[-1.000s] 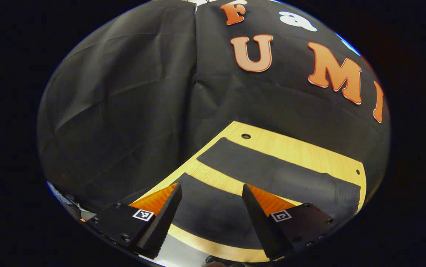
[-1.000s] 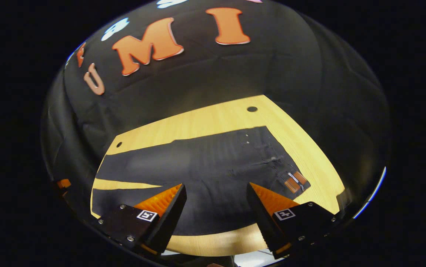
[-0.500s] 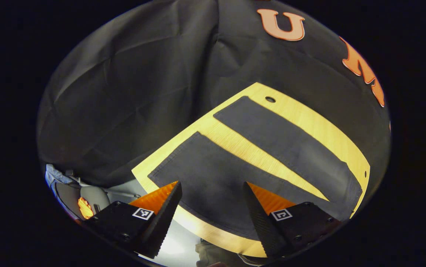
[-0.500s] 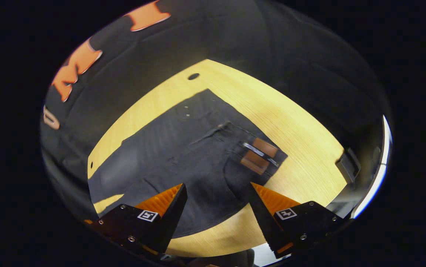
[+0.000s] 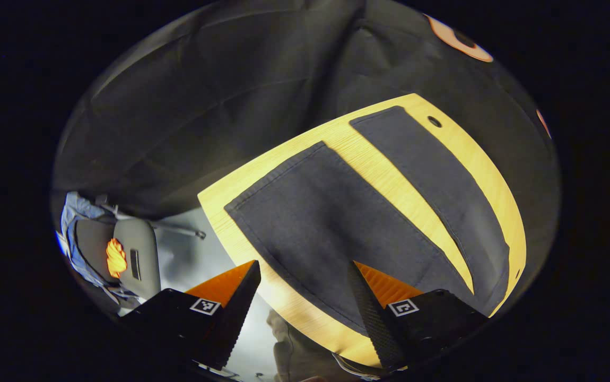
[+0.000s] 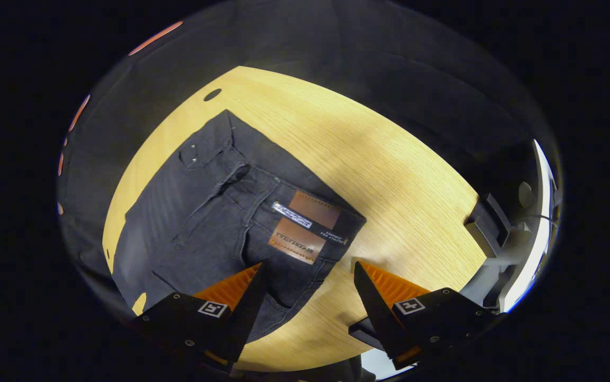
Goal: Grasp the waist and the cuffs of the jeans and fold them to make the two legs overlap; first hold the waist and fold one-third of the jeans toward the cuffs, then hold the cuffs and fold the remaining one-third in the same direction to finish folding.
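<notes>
Left gripper view: the left gripper (image 5: 302, 297) hangs above the near edge of the wooden table (image 5: 374, 164), fingers spread wide and holding nothing. Below it lie the two legs of the dark jeans (image 5: 331, 223), flat and apart, a strip of bare wood between them; the near leg's cuff (image 5: 270, 178) points toward the table's far-left corner. A grey chair (image 5: 130, 254) stands on the floor beside the table.

Right gripper view: the right gripper (image 6: 307, 297), likewise wide open and empty, hovers over the waistband (image 6: 310, 228), where a brown leather patch (image 6: 305, 228) shows.

Folding appears not to have begun; this looks like the approach to the first fold. Next, each gripper must drop onto the near edge, one at the waist and one at the cuff, and close on the cloth.

Compared with a second ago, both cameras have tilted down and swung outward: the wall fills less of each view, while cuff and waistband sit nearer the fingers.
</notes>
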Motion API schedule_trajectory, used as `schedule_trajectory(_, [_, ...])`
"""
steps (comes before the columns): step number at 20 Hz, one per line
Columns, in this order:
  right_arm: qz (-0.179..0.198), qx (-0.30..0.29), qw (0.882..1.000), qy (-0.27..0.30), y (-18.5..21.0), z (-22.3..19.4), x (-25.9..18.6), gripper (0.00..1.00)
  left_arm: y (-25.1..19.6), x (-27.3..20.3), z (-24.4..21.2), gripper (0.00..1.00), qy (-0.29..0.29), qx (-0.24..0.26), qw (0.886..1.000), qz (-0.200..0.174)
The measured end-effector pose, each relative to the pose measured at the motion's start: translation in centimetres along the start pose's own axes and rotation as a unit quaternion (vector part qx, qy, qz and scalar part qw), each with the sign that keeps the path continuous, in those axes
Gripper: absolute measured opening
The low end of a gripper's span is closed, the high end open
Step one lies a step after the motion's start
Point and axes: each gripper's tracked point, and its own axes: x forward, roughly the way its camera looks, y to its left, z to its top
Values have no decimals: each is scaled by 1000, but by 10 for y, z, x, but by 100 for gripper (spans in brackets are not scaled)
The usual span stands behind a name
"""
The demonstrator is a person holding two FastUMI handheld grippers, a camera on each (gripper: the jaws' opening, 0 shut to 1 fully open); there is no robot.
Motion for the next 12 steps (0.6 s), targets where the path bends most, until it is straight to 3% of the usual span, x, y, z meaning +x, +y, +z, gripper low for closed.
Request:
schedule_trajectory(5, [-71, 9, 997, 16, -1, 1, 4, 98, 21, 15, 5, 99, 56, -53, 997, 23])
schedule_trajectory(7, [-79, 33, 995, 43, 6, -3, 6, 96, 22, 18, 19, 99, 68, -60, 995, 27])
schedule_trajectory(8, [-81, 48, 994, 57, 9, -3, 7, 80, 23, 22, 26, 99, 74, -65, 995, 29])
schedule_trajectory(12, [-85, 68, 991, 77, 15, -2, 7, 59, 44, 55, 38, 98, 107, -89, 989, 48])
